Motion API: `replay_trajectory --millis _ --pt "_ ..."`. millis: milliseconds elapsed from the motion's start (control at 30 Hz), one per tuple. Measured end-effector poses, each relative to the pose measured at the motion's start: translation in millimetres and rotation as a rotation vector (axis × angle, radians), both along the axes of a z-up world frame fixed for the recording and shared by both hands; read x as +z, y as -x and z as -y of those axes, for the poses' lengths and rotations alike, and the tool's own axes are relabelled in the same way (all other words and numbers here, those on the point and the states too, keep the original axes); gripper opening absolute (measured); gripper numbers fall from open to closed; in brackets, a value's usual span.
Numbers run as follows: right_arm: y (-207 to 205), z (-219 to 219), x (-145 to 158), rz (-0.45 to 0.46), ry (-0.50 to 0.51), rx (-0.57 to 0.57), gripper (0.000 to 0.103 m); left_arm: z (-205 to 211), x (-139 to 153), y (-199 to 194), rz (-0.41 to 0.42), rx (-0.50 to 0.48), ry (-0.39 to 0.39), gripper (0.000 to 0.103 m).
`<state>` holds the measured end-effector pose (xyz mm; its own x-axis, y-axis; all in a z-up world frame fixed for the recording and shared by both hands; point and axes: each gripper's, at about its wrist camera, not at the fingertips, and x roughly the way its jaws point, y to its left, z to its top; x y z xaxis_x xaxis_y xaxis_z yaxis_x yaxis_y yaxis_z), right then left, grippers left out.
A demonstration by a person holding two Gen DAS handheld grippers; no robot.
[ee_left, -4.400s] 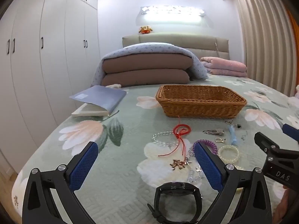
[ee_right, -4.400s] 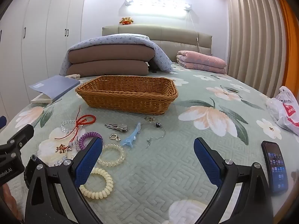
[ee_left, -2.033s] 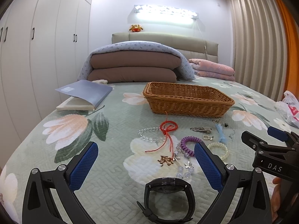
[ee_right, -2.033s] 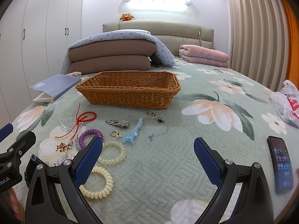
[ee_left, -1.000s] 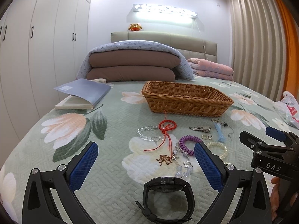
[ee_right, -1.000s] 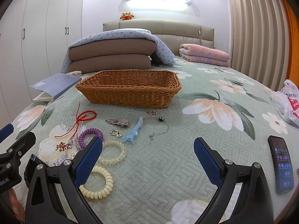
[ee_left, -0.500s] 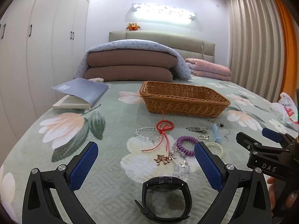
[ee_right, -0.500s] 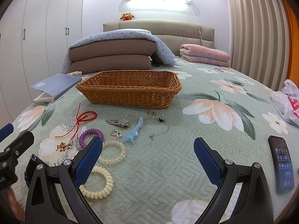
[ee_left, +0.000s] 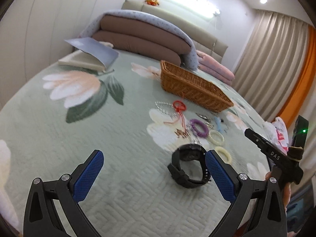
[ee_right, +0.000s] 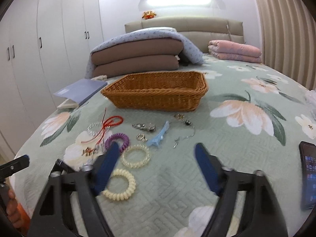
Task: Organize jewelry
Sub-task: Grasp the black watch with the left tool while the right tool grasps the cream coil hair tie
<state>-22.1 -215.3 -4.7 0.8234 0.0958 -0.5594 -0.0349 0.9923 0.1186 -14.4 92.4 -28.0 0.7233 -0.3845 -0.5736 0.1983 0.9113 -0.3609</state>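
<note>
The left tongs stand wide apart at the bottom of the left wrist view, holding nothing, tilted so the bed slopes across the frame. A black watch lies on the bedcover just inside the right-hand blue pad, in the lower middle of that frame. Above it, toward the centre right, the jewelry is scattered: a purple coil band, a red cord, a clear bead bracelet and a pale coil band. The wicker basket sits above them, centre right.

The right tongs are also apart and empty, low in the right wrist view. Their left pad overlaps the purple coil band in the picture; whether it touches is unclear. Just right of that pad lie a clear coil band and, lower, a cream coil band. A blue hair clip, a silver clip and an earring lie in the centre, below the wicker basket. A phone rests at the right edge, a book at the left middle.
</note>
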Motion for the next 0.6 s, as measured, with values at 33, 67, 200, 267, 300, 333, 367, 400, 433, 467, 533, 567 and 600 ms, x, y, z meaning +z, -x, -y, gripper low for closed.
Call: replay_trajectory --millis 33,67,200,267,300,333,367,400,433,467,533,567,600 --pt "2 -2 -2 -0.012 0.008 0.006 0.064 5 -2 -2 -0.012 -0.013 -0.005 0.099" --pt "3 -3 -4 -0.024 0.012 0.015 0.062 10 -4 -4 -0.023 -0.031 -0.003 0.096" --pt "8 -15 -16 -0.083 0.006 0.06 0.047 22 -14 -11 -0.095 -0.076 0.013 0.074" --pt "7 -20 -18 -0.1 0.01 0.075 0.043 29 -20 -15 -0.132 -0.083 0.005 0.065" --pt "6 -23 -19 -0.103 0.011 0.081 0.042 31 -22 -16 -0.142 -0.085 0.009 0.063" --pt "5 -24 -19 -0.105 0.013 0.082 0.042 33 -23 -17 -0.152 -0.089 0.013 0.063" --pt "4 -26 -20 -0.111 0.017 0.081 0.042 35 -23 -18 -0.155 -0.089 0.015 0.063" --pt "3 -28 -21 -0.126 0.019 0.083 0.04 38 -23 -18 -0.154 -0.089 0.014 0.062" --pt "1 -29 -22 -0.136 0.016 0.088 0.039 39 -22 -18 -0.154 -0.089 0.011 0.06" --pt "-2 -29 -23 -0.15 0.01 0.092 0.034 41 -22 -19 -0.157 -0.089 0.009 0.059" --pt "-7 -30 -27 -0.177 0.019 0.083 0.034 45 -23 -23 -0.179 -0.089 0.005 0.051" --pt "-10 -30 -28 -0.186 0.019 0.083 0.034 45 -23 -25 -0.188 -0.089 0.009 0.05" --pt "-12 -29 -29 -0.197 0.011 0.088 0.034 46 -25 -28 -0.197 -0.086 0.012 0.049"
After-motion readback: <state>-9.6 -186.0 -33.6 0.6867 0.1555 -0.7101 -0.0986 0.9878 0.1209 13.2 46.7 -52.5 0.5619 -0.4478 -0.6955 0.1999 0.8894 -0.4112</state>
